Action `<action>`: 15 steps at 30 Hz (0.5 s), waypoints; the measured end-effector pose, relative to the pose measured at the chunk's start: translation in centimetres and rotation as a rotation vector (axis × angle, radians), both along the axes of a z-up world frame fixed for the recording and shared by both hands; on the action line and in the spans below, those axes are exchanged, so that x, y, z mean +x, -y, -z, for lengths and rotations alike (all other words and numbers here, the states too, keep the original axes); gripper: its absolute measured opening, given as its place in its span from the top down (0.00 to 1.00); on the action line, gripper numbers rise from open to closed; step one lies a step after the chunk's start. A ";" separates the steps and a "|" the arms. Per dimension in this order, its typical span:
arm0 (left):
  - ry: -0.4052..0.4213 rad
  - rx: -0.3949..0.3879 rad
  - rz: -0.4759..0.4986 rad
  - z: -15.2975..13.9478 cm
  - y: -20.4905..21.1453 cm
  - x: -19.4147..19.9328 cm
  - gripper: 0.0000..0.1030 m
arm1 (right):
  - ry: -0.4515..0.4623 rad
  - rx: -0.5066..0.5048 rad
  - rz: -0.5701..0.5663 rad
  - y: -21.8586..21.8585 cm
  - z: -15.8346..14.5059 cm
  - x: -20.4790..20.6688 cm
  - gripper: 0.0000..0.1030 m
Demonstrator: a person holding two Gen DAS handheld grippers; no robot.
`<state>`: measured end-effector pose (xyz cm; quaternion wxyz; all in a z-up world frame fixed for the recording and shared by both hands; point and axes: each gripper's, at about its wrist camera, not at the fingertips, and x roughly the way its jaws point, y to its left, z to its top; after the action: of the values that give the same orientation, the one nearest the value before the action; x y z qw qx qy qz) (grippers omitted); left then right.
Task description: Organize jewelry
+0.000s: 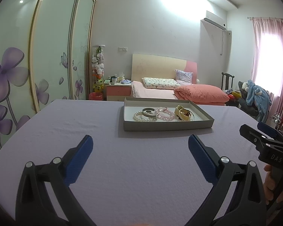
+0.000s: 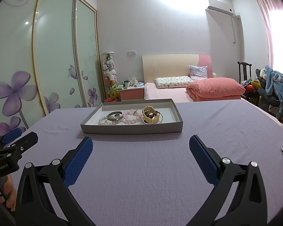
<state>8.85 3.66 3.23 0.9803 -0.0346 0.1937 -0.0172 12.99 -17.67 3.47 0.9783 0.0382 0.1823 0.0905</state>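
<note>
Both grippers, left gripper (image 1: 140,145) and right gripper (image 2: 141,145), have fingers wide open, holding nothing. Reach slowly to the tray (image 2: 131,129) and pinch one bracelet, maybe the pearl bracelet (image 2: 105,121).

Both grippers, left gripper (image 1: 140,141) and right gripper (image 2: 141,141): black arms, silver rivets, textured blue pads; lower-left housing lettering, blurred, perhaps "GenRobot.AI".
</note>
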 end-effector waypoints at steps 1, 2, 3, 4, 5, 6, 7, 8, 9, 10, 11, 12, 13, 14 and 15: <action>0.000 0.000 0.000 0.0 0.0 0.0 0.04 | 0.000 0.000 0.000 0.0 0.0 0.1 0.02; 0.000 0.001 0.000 0.0 0.0 0.0 0.04 | 0.000 0.000 0.000 0.0 0.0 0.1 0.02; 0.000 0.001 0.001 0.0 0.0 0.0 0.04 | 0.000 0.000 0.000 0.0 0.0 0.0 0.02; 0.000 0.001 0.001 0.0 0.0 0.0 0.04 | 0.000 0.000 -0.001 0.0 0.0 0.1 0.02; 0.000 0.001 0.000 0.0 0.0 0.0 0.04 | 0.001 0.000 0.000 0.0 0.0 0.1 0.02; -0.001 0.001 0.001 0.0 0.0 0.0 0.04 | 0.000 0.000 0.000 0.0 0.0 0.1 0.02; -0.001 0.001 0.000 0.0 0.0 0.0 0.04 | 0.000 0.000 0.000 0.0 0.0 0.1 0.02; -0.001 0.001 -0.001 0.0 0.0 0.0 0.04 | 0.000 0.000 0.000 0.0 0.0 0.1 0.02; -0.001 0.001 0.001 0.0 0.0 0.0 0.04 | 0.000 0.000 0.000 0.0 0.0 0.1 0.02; -0.001 0.001 0.001 0.0 0.0 0.0 0.04 | -0.001 0.001 0.000 0.0 0.0 0.0 0.02; -0.001 0.001 0.002 0.0 0.1 0.0 0.04 | -0.001 0.001 -0.001 0.0 0.0 0.0 0.02; -0.002 0.002 0.003 0.1 0.1 0.0 0.04 | -0.001 0.001 0.000 0.0 0.0 0.1 0.02; -0.003 0.003 0.005 0.2 0.2 -0.1 0.04 | -0.001 0.001 0.000 0.0 0.0 0.1 0.02; -0.003 0.004 0.005 0.2 0.3 -0.1 0.04 | -0.001 0.002 -0.001 0.0 0.0 0.1 0.02; -0.005 0.004 0.007 0.2 0.4 -0.1 0.04 | -0.001 0.001 -0.001 0.0 0.0 0.1 0.02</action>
<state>8.75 3.28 3.01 0.9798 -0.0319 0.1962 -0.0202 13.10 -17.68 3.50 0.9781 0.0389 0.1829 0.0910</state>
